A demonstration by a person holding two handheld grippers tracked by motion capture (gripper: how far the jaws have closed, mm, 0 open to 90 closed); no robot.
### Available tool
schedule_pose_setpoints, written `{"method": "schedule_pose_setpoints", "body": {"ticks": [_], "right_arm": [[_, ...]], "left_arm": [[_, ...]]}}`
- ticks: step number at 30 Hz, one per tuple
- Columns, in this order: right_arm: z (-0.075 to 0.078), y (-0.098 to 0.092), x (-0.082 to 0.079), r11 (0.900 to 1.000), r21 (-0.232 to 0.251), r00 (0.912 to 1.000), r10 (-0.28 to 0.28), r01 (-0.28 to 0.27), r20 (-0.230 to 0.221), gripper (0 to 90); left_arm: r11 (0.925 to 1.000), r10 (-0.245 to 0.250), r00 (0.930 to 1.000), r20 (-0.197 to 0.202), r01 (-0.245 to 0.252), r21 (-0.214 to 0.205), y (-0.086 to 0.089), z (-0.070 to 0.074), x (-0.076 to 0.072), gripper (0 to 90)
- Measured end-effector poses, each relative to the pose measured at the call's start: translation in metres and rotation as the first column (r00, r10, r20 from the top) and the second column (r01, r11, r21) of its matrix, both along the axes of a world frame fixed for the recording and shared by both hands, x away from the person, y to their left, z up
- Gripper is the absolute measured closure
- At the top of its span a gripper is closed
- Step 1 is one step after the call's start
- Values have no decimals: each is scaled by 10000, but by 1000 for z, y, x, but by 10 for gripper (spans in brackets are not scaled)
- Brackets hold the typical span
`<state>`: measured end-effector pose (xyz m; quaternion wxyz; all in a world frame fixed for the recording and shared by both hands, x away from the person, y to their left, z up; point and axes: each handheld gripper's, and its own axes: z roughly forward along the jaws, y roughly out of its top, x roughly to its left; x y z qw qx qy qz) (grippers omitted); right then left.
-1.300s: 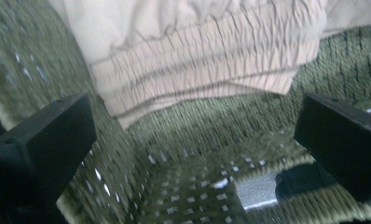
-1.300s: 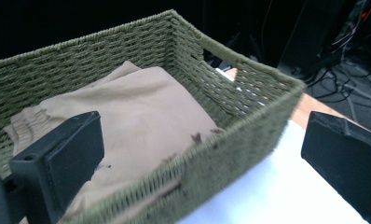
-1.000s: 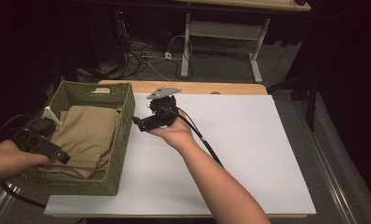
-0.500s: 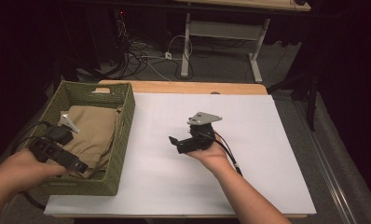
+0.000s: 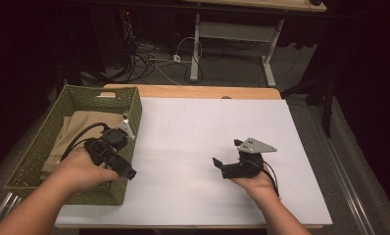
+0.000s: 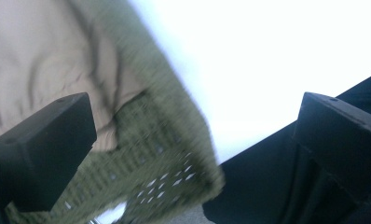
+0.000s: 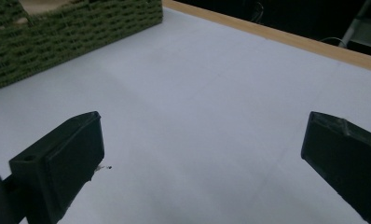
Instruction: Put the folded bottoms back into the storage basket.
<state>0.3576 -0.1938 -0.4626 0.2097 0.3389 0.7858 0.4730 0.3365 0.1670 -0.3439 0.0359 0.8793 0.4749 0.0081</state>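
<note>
I see two bare forearms with no sleeves — each hand grips a black handheld tool. My left gripper (image 5: 109,152) is a chunky black body with a round knob-like part on top, a small pale grey plate beside it, and a black cable looping off behind. My right gripper (image 5: 226,159) is black too, capped by a grey three-cornered plate, with a thin black cable trailing along the wrist. Up close, each one's jaws are matte black rectangular blocks — small round holes near their tips.
</note>
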Motion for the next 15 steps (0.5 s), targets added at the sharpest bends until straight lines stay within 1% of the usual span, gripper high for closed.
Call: {"method": "schedule_pose_setpoints", "body": {"ticks": [2,4,5,7,8,10,12,13,14,15], "right_arm": [[-3,-12,-8,9998,-46,9998,-204,204,10,3],[-4,-23,-16,9990,-189,9992,-402,403,35,3],[-5,-29,-19,9984,-230,9987,-508,510,82,3],[-7,-40,-26,9971,-165,9972,-749,749,-14,3],[-8,-46,-30,9960,-134,9960,-888,889,36,3],[-11,-55,-35,9940,-115,9939,-1088,1090,157,3],[-16,-62,-39,9933,54,9932,-1152,1152,183,3],[-17,-64,-39,9935,88,9934,-1136,1135,178,3],[-18,-66,-40,9939,223,9939,-1085,1080,182,3],[-18,-68,-41,9944,361,9946,-1002,991,281,3]], "left_arm": [[9997,-236,9997,10,236,-11,-13,1,4,0],[9987,-510,9987,53,509,98,-26,0,7,0],[9980,-626,9980,52,625,67,-32,0,8,0],[9963,-858,9963,40,858,30,-44,-2,11,0],[9954,-962,9954,23,962,17,-49,-4,13,0],[9939,-1107,9938,23,1107,-6,-57,-8,17,0],[9925,-1222,9925,10,1222,19,-65,-15,21,0],[9922,-1247,9922,-23,1247,-9,-68,-19,23,0],[9909,-1345,9909,-92,1345,-50,-72,-25,25,0],[9899,-1418,9898,-129,1417,-100,-74,-30,27,0]]}}
